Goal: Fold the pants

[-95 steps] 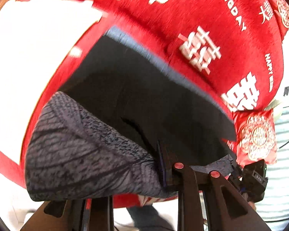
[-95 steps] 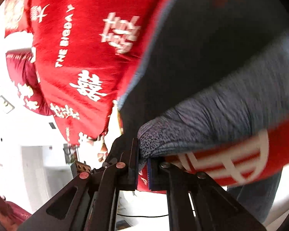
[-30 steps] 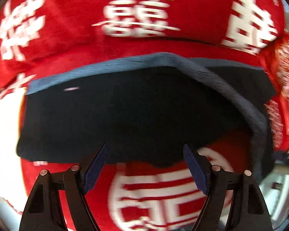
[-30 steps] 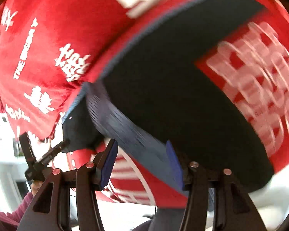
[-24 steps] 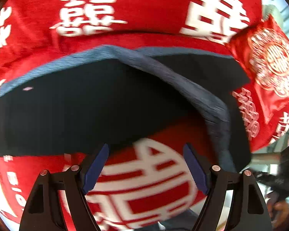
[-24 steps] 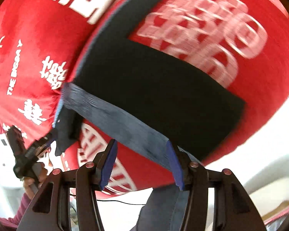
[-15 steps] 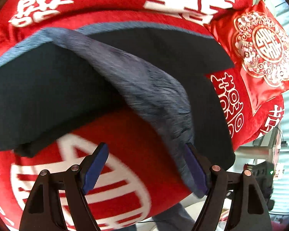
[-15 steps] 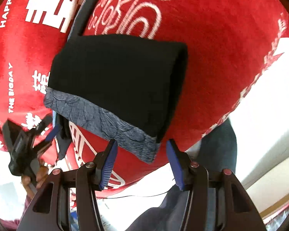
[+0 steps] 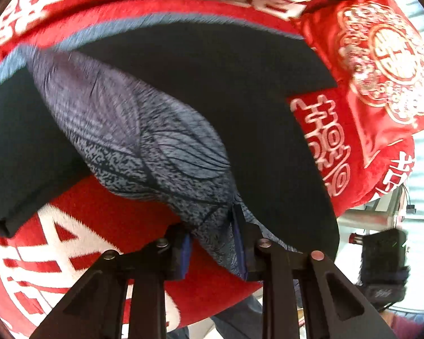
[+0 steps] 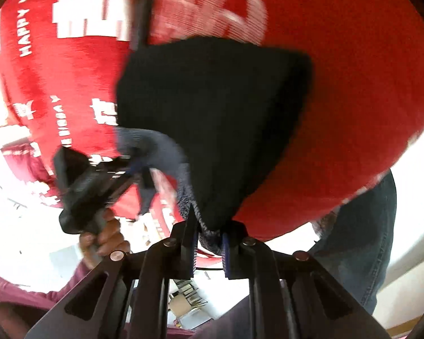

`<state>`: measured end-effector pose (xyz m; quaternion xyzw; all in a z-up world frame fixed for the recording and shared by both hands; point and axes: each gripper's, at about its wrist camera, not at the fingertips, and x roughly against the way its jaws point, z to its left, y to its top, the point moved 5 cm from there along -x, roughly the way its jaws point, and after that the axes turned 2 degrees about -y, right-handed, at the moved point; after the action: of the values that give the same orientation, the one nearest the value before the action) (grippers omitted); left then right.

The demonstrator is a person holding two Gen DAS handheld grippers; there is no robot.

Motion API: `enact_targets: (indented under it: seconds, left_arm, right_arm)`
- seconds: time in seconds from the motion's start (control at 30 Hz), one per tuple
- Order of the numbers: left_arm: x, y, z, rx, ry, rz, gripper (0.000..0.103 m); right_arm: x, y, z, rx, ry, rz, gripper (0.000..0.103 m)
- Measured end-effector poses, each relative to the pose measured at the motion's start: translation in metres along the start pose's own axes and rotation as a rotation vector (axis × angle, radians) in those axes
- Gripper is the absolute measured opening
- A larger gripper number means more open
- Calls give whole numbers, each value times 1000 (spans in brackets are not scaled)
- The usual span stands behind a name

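Left wrist view first: the left gripper (image 9: 214, 243) has just been closing, and its jaws now stand narrow, pinched on the grey patterned band of the pants (image 9: 161, 152). The black pants lie spread across the red blanket (image 9: 79, 240), with the band's corner drawn back to the blanket's near edge, where the gripper has it. A red cushion (image 9: 381, 65) sits at the far right corner, clear of the cloth.

Over to the right wrist view: the right gripper (image 10: 209, 243) has also just been closing, and it too is nipped tight on cloth, the other end of that grey band, right at the near edge of the blanket, the black body of the pants fanning away from the pads. Off to the left, a hand (image 10: 104, 240) grips the handle of the other gripper, which bites the same band (blurred, so the fine detail is lost).

Both corners are caught, then, and the next fold looks about to start. To do it well, I'd say lift both ends together at an even height, keep the band taut between them, carry it over squarely so edge meets edge, and let go only once the layer lies flat.
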<state>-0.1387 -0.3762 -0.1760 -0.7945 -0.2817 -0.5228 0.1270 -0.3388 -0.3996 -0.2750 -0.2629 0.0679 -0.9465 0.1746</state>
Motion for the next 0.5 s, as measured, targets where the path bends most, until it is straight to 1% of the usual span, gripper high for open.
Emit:
enact_targets:
  seconds: [0.03,0.13,0.27,0.33,0.4,0.43,0.5]
  left_arm:
    - [5,4,-5,-7,-5,-11,27]
    - [20,27,-21,-13,-27,-55,27]
    - [38,74,-38,-19,-50,-122,27]
    - [45,97,-39,-26,-45,-153,27]
    - [44,126,-40,-35,-31,-172,28]
    - [42,137,-40,-36,-21,-177,29]
    - [38,161,-35,-35,11,-183,46]
  right_arm:
    - [8,10,16,21,18,-18,14]
    - [27,35,49,77,54,-61,14]
    - [51,90,94,145,93,-114,14]
    - [60,120,109,169,96,-131,14]
    - [67,157,125,195,88,-145,14]
    - [67,168,129,202,82,-146,14]
    - [65,208,142,234,41,-149,14]
